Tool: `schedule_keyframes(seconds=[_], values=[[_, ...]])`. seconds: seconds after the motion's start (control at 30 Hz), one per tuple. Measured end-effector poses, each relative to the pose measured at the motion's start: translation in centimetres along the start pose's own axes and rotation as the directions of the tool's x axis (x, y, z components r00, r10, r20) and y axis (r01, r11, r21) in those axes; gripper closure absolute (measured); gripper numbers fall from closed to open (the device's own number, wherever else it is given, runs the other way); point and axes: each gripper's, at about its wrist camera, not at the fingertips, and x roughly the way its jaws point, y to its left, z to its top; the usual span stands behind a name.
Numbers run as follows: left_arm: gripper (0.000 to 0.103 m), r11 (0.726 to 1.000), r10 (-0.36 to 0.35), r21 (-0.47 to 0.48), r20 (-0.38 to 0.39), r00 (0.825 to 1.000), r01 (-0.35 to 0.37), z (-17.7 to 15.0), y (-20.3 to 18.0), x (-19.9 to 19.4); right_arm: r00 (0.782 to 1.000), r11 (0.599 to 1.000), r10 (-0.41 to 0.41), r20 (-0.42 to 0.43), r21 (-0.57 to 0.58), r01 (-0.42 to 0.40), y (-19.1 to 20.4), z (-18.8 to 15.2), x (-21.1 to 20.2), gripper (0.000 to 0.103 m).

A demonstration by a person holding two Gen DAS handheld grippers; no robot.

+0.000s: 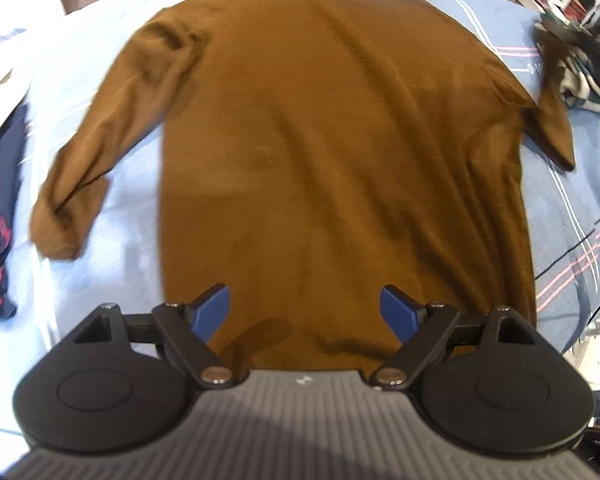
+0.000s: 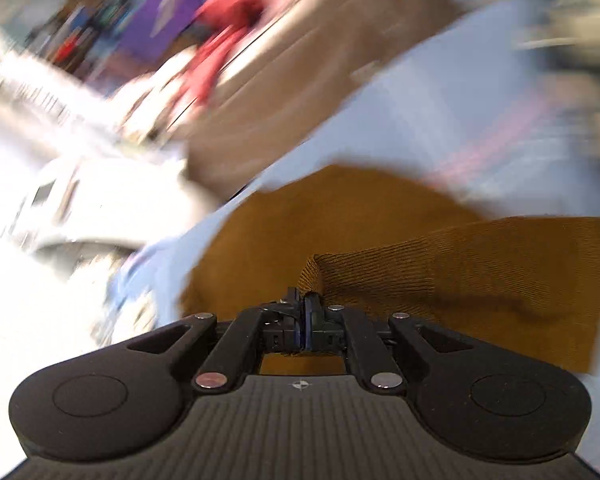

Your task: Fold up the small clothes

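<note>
A brown long-sleeved sweater (image 1: 340, 160) lies flat on a light blue striped sheet (image 1: 112, 264). Its left sleeve (image 1: 84, 184) runs down to the left and its right sleeve (image 1: 552, 128) is folded short at the right. My left gripper (image 1: 305, 312) is open and empty just above the sweater's near hem. My right gripper (image 2: 307, 308) is shut on a ribbed edge of the brown sweater (image 2: 480, 272) and holds it lifted off the sheet (image 2: 440, 112). The right wrist view is heavily blurred.
A navy garment with red marks (image 1: 0, 216) lies at the sheet's left edge. A dark checked garment (image 1: 580, 68) lies at the far right. In the right wrist view, blurred red cloth (image 2: 228, 28) and a tan surface (image 2: 300, 80) lie beyond the sheet.
</note>
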Motion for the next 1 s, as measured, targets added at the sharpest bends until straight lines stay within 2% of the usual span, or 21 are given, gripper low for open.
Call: schedule_keyframes(seconds=[0.07, 0.13, 0.2, 0.3, 0.4, 0.43, 0.47, 0.5, 0.57, 0.6, 0.67, 0.73, 0.87, 0.93, 1.0], values=[[0.018, 0.999, 0.014, -0.033, 0.004, 1.0, -0.014, -0.9, 1.2, -0.5, 0.997, 0.997, 0.06, -0.057, -0.053, -0.063, 4.4, -0.3, 5.4, 0.099], [0.017, 0.996, 0.033, -0.077, -0.001, 0.999, -0.033, -2.1, 2.7, -1.0, 0.987, 0.991, 0.122, -0.106, -0.049, -0.127, 7.9, -0.8, 10.4, 0.099], [0.017, 0.991, 0.046, -0.129, -0.011, 0.999, -0.047, -3.2, 4.3, -1.3, 0.98, 0.986, 0.135, -0.147, -0.074, -0.147, 11.2, -1.6, 14.6, 0.099], [0.017, 0.981, 0.075, -0.18, -0.016, 0.997, -0.077, -4.6, 6.3, -1.8, 0.973, 0.984, 0.122, -0.198, -0.102, -0.144, 14.4, -3.2, 19.0, 0.099], [0.016, 0.974, 0.105, -0.204, -0.008, 0.994, -0.104, -5.0, 7.5, -2.0, 0.971, 0.986, 0.065, -0.229, -0.138, -0.098, 15.3, -4.7, 21.6, 0.097], [0.016, 0.972, 0.104, -0.212, -0.005, 0.995, -0.103, -4.9, 7.8, -2.0, 0.972, 0.985, 0.038, -0.231, -0.153, -0.075, 15.0, -4.8, 22.1, 0.086], [0.014, 0.971, 0.101, -0.22, -0.002, 0.995, -0.099, -4.7, 8.0, -2.0, 0.973, 0.986, 0.001, -0.229, -0.162, -0.039, 14.6, -5.0, 22.4, 0.065], [0.014, 0.97, 0.097, -0.225, 0.005, 0.995, -0.093, -4.5, 7.9, -2.0, 0.974, 0.987, -0.022, -0.224, -0.159, -0.014, 14.1, -4.9, 22.3, 0.052], [0.011, 0.97, 0.094, -0.227, 0.019, 0.995, -0.088, -4.0, 8.0, -1.9, 0.978, 0.989, -0.009, -0.206, -0.145, -0.022, 13.3, -4.6, 21.1, 0.005], [0.008, 0.971, 0.095, -0.224, 0.023, 0.995, -0.088, -3.8, 8.0, -1.8, 0.982, 0.989, -0.01, -0.189, -0.15, -0.019, 12.9, -4.5, 20.0, 0.0], [0.007, 0.975, 0.091, -0.208, 0.032, 0.995, -0.082, -3.0, 7.6, -1.5, 0.99, 0.979, -0.031, -0.137, -0.203, 0.002, 12.7, -4.6, 17.5, 0.0], [0.007, 0.979, 0.091, -0.186, 0.05, 0.995, -0.08, -2.3, 7.3, -1.2, 0.994, 0.953, -0.083, -0.077, -0.297, 0.056, 12.1, -5.0, 15.0, 0.0], [0.007, 0.98, 0.117, -0.172, 0.07, 0.991, -0.104, -0.8, 7.3, -0.3, 0.971, 0.869, -0.235, -0.049, -0.458, 0.187, 8.8, -6.6, 12.4, 0.0], [0.007, 0.975, 0.119, -0.196, 0.066, 0.991, -0.104, 0.0, 7.7, 0.2, 0.945, 0.833, -0.328, -0.013, -0.475, 0.283, 6.2, -7.1, 12.6, 0.0], [0.007, 0.966, 0.144, -0.227, 0.062, 0.988, -0.127, 0.5, 8.5, 0.4, 0.882, 0.796, -0.468, -0.052, -0.459, 0.395, 3.4, -7.2, 14.0, 0.0]])
